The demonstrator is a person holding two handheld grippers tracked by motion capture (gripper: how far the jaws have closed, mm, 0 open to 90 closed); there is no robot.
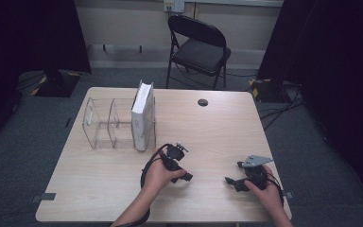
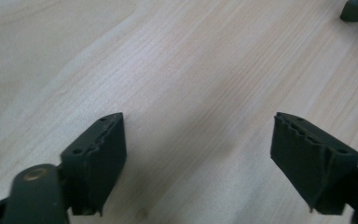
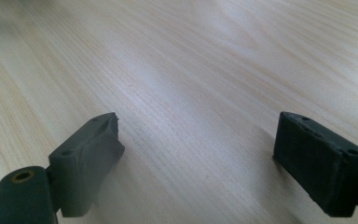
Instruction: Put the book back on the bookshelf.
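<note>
- Over on the left half of the wooden table (image 1: 208, 137) stands a clear acrylic organizer (image 1: 105, 124) with open compartments, near the far edge.
- Upright in its rightmost slot, a white book (image 1: 142, 116) stands with its spine toward the person, rising well above the clear walls; the two compartments to its left hold nothing.
- Nearer the front edge, just right of the organizer, the left gripper (image 1: 185, 177) sits in the person's left hand (image 1: 158, 174), low over the wood, cable looping behind it.
- From the left gripper view, its jaws stand wide apart with bare wood grain between them (image 2: 198, 135).
- Farther right, well apart from the left, the right gripper (image 1: 230, 182) rests in the right hand (image 1: 263, 188), grey plate on top.
- Its own view shows the jaws likewise spread wide, gripping nothing (image 3: 198, 140).
- Beyond the table, a black folding chair (image 1: 199, 47) stands on the grey carpet.
</note>
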